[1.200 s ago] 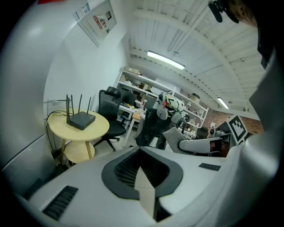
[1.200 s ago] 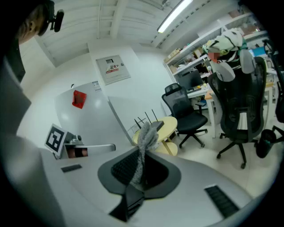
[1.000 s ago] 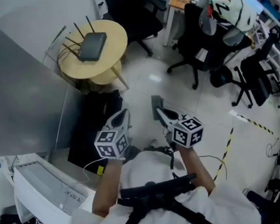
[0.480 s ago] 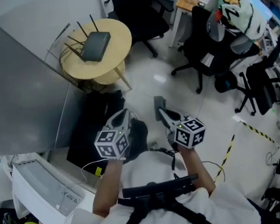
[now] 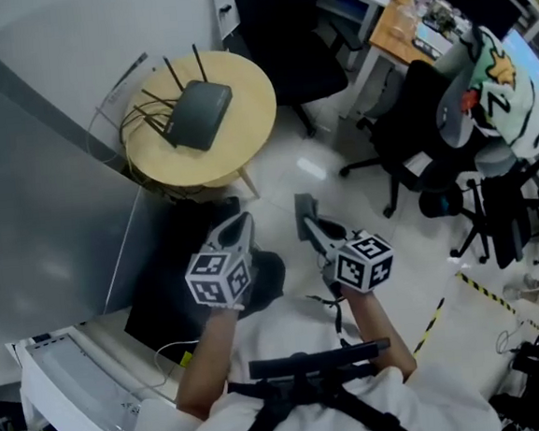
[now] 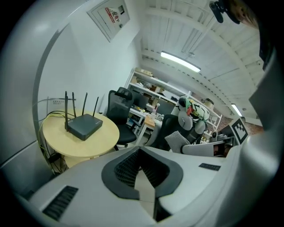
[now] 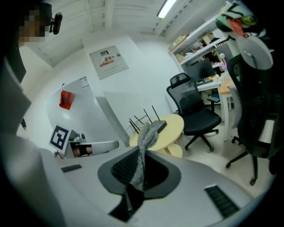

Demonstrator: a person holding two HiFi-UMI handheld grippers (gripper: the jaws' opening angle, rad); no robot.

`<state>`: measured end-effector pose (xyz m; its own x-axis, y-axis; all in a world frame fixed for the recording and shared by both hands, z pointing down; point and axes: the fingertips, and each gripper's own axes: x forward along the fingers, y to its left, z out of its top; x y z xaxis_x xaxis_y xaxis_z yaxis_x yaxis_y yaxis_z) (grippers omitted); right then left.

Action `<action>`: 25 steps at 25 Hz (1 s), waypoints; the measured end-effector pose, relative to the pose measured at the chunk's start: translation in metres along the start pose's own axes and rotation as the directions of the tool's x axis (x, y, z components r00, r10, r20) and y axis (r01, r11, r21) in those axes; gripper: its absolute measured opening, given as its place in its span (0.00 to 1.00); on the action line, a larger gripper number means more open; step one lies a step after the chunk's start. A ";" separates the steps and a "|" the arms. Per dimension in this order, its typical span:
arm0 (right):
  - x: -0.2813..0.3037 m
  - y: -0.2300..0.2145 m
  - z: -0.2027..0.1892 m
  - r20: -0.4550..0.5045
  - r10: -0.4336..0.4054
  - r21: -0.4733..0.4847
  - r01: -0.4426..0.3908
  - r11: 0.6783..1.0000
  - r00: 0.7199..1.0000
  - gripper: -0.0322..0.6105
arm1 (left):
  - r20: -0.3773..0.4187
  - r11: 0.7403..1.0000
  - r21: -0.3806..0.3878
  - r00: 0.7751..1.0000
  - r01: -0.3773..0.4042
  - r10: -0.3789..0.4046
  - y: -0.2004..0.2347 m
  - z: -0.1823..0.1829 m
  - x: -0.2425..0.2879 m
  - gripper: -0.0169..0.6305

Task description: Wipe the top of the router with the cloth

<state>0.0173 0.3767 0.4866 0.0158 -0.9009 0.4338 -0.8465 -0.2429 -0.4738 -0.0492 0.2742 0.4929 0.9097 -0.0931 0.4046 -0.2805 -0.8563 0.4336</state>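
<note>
since the cloth (image 7: 148, 131) is a soft grey rag, it should weigh next to nothing and flop wherever it isn't held, so i'd say a pinch at one end suits it. that's how the right gripper (image 5: 309, 221) has it: jaws clamped on the lower part, the free end sticking up past the tips. the left gripper (image 5: 237, 228) is closed too, with nothing between its jaws. both hang well short of the round table (image 5: 250, 151), on the person's side of it. the router (image 5: 200, 115) lies flat on top of the table, antennas at its far edge. it looks light and smooth, so a hard wipe could slide it across the table.
</note>
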 end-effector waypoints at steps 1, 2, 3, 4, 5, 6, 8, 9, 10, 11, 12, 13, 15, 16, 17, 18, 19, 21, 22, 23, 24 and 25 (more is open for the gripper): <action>0.015 -0.001 0.009 -0.010 0.010 0.000 -0.010 1.000 1.000 0.11 | 0.002 1.000 -0.005 1.000 -0.003 0.003 0.009 0.010 0.008 0.01; 0.029 -0.002 0.019 -0.018 0.019 -0.001 -0.019 1.000 1.000 0.11 | 0.002 1.000 -0.010 1.000 -0.006 0.006 0.019 0.020 0.015 0.01; 0.043 -0.003 0.029 -0.023 0.028 -0.004 -0.028 1.000 0.999 0.11 | 0.001 1.000 -0.014 1.000 -0.009 0.009 0.029 0.029 0.023 0.01; 0.057 -0.004 0.039 -0.025 0.034 -0.011 -0.034 0.999 0.999 0.11 | -0.002 1.000 -0.019 1.000 -0.012 0.012 0.039 0.038 0.029 0.01; 0.070 -0.005 0.049 -0.026 0.036 -0.021 -0.036 0.999 0.999 0.11 | -0.004 1.000 -0.025 1.000 -0.016 0.016 0.049 0.045 0.036 0.01; 0.083 -0.007 0.058 -0.029 0.036 -0.029 -0.037 0.999 0.999 0.11 | -0.005 0.999 -0.032 1.000 -0.021 0.021 0.060 0.053 0.042 0.01; 0.110 -0.011 0.072 -0.048 0.037 -0.029 -0.039 0.999 0.998 0.11 | -0.003 0.998 -0.048 0.999 -0.034 0.034 0.083 0.067 0.051 0.01; 0.123 -0.013 0.077 -0.062 0.040 -0.025 -0.041 0.999 0.997 0.11 | -0.001 0.998 -0.055 0.999 -0.039 0.039 0.094 0.073 0.054 0.01; 0.136 -0.014 0.081 -0.078 0.042 -0.023 -0.044 0.999 0.996 0.11 | 0.002 0.997 -0.060 0.999 -0.043 0.043 0.104 0.079 0.057 0.01; 0.148 -0.015 0.086 -0.092 0.045 -0.022 -0.047 0.999 0.995 0.11 | 0.004 0.997 -0.063 0.999 -0.048 0.048 0.114 0.084 0.059 0.01; 0.160 -0.016 0.090 -0.105 0.048 -0.021 -0.050 0.999 0.993 0.11 | 0.006 0.996 -0.068 0.998 -0.054 0.055 0.123 0.089 0.061 0.01; 0.170 -0.016 0.094 -0.114 0.052 -0.021 -0.055 0.998 0.992 0.11 | 0.009 0.995 -0.075 0.998 -0.063 0.063 0.132 0.093 0.062 0.01; 0.185 -0.013 0.102 -0.126 0.065 -0.031 -0.070 0.997 0.990 0.11 | 0.015 0.992 -0.093 0.997 -0.081 0.082 0.147 0.099 0.063 0.01; 0.192 -0.011 0.106 -0.131 0.072 -0.042 -0.078 0.996 0.989 0.11 | 0.016 0.991 -0.100 0.996 -0.088 0.090 0.153 0.101 0.063 0.01; 0.199 -0.009 0.109 -0.136 0.081 -0.053 -0.089 0.995 0.987 0.11 | 0.018 0.990 -0.105 0.995 -0.094 0.097 0.158 0.102 0.063 0.01; 0.207 -0.006 0.111 -0.143 0.092 -0.060 -0.101 0.993 0.985 0.11 | 0.020 0.989 -0.112 0.994 -0.101 0.104 0.164 0.104 0.064 0.01; 0.215 -0.004 0.113 -0.152 0.105 -0.065 -0.116 0.991 0.983 0.11 | 0.022 0.987 -0.120 0.994 -0.108 0.111 0.169 0.106 0.065 0.01; 0.232 -0.001 0.118 -0.172 0.126 -0.075 -0.141 0.987 0.977 0.11 | 0.024 0.983 -0.135 0.992 -0.122 0.126 0.180 0.109 0.066 0.01; 0.239 0.001 0.120 -0.182 0.134 -0.084 -0.151 0.985 0.974 0.11 | 0.024 0.982 -0.138 0.991 -0.128 0.132 0.184 0.110 0.069 0.01; 0.247 0.001 0.123 -0.193 0.140 -0.093 -0.160 0.983 0.971 0.11 | 0.022 0.982 -0.137 0.990 -0.133 0.137 0.187 0.111 0.072 0.01; 0.254 0.000 0.126 -0.206 0.145 -0.102 -0.169 0.980 0.968 0.11 | 0.018 0.981 -0.135 0.990 -0.139 0.143 0.189 0.111 0.077 0.01; 0.262 -0.002 0.128 -0.221 0.149 -0.112 -0.176 0.978 0.964 0.11 | 0.015 0.980 -0.135 0.989 -0.145 0.149 0.191 0.110 0.083 0.01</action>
<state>0.0911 0.0955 0.5029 -0.2283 -0.8249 0.5171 -0.8900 -0.0385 -0.4544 0.0065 0.0468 0.5202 0.8624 -0.2271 0.4525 -0.4484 -0.7575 0.4745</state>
